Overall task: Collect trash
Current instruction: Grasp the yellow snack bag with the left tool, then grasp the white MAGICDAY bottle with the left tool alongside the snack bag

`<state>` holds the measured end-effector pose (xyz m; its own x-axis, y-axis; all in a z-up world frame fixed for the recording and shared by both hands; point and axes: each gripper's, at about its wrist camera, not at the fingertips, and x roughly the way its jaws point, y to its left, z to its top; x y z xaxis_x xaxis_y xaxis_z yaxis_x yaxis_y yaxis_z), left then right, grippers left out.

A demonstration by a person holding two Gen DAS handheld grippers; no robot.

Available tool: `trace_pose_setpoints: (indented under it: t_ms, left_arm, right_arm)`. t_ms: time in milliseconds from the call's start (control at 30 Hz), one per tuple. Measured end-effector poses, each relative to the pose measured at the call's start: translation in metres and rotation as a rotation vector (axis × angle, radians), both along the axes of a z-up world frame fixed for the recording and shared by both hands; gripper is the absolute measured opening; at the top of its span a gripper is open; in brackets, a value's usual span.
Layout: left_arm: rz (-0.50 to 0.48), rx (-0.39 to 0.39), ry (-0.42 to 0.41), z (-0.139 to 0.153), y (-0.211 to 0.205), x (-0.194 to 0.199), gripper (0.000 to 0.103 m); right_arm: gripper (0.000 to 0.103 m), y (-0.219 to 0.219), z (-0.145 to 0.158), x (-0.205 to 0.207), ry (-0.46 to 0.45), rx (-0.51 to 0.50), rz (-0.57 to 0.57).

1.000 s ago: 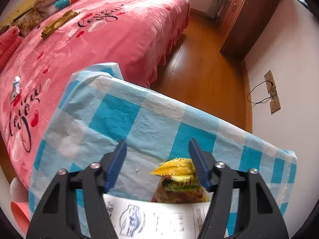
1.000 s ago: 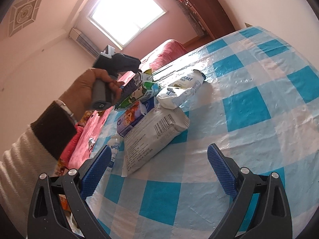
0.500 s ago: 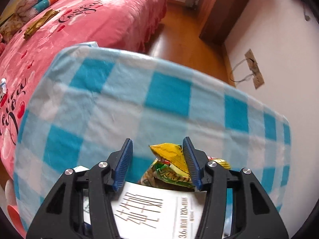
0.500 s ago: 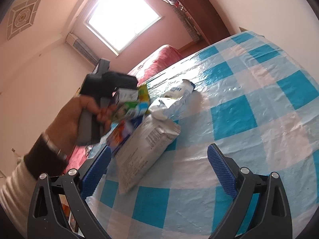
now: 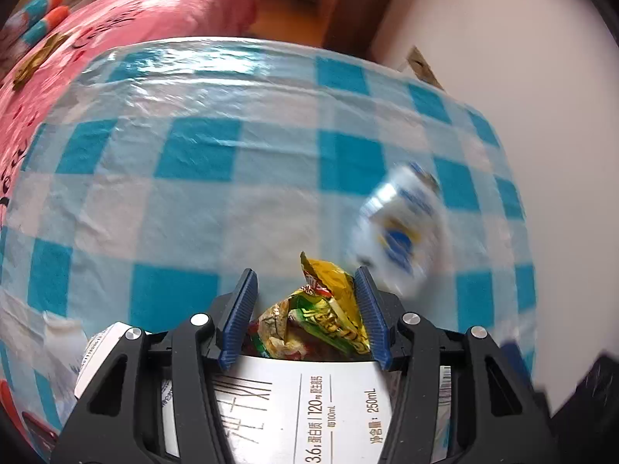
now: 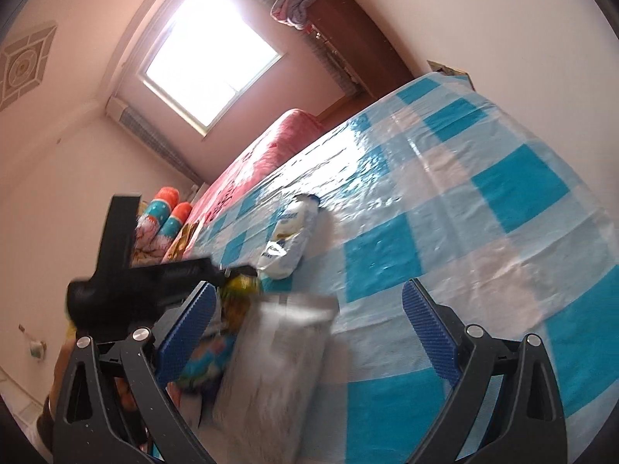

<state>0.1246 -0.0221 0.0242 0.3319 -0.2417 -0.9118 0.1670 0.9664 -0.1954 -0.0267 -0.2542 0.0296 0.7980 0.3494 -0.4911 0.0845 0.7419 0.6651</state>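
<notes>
My left gripper [image 5: 305, 317] is shut on a white milk carton [image 5: 294, 406]. A crumpled yellow-green snack wrapper [image 5: 325, 305] sticks out between the blue pads at the carton's top. A white pouch [image 5: 402, 224] with blue and yellow print lies blurred on the checked tablecloth [image 5: 193, 147], just ahead and to the right. In the right wrist view my right gripper [image 6: 309, 332] stands open low over the table. A silvery-white bag [image 6: 278, 367] lies between its fingers without touching the pads. The same white pouch [image 6: 290, 239] lies beyond the bag. The left gripper's black housing [image 6: 127, 286] hangs at the left.
A colourful packet [image 6: 205, 359] lies by the right gripper's left finger. A pink bed [image 5: 154, 4] runs along the table's far side, with a dark wooden cabinet [image 6: 348, 38] behind. A white wall [image 5: 503, 58] borders the table's right edge. A white bottle [image 5: 104, 352] lies under the left finger.
The left gripper has closed tighter on the carton and swung from the bed-side edge over the table; the white pouch has come into its view. In the right view it has come lower and nearer.
</notes>
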Motion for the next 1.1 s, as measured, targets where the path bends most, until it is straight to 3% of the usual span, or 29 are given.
trace_pose_setpoints:
  t_ms: [67, 200, 333, 500, 733, 1033, 1100]
  left_arm:
    - [-0.032, 0.009, -0.016, 0.006, -0.004, -0.006, 0.054]
    - [-0.100, 0.081, -0.127, 0.035, -0.021, -0.012, 0.055]
    - [-0.189, 0.092, -0.129, 0.043, -0.049, -0.005, 0.056]
    - [-0.302, 0.153, -0.080, 0.027, -0.082, 0.010, 0.056]
    - [-0.340, 0.245, -0.024, 0.005, -0.098, 0.033, 0.057]
    - [-0.307, 0.311, -0.033, 0.000, -0.104, 0.041, 0.060]
    - [-0.296, 0.322, -0.047, 0.002, -0.102, 0.040, 0.071]
  right_arm:
    - [0.096, -0.004, -0.001, 0.000, 0.000, 0.006, -0.005]
    - [0.096, -0.010, -0.003, 0.000, 0.001, 0.015, -0.014]
    - [0.096, -0.013, -0.003, -0.001, 0.002, 0.032, -0.019]
    - [0.096, -0.020, -0.004, -0.006, -0.002, 0.041, -0.036]
    - [0.096, -0.023, -0.005, -0.006, -0.006, 0.060, -0.030]
    - [0.096, -0.018, -0.004, -0.006, -0.010, 0.054, -0.001]
    - [0.096, -0.017, -0.004, -0.006, -0.010, 0.054, 0.005]
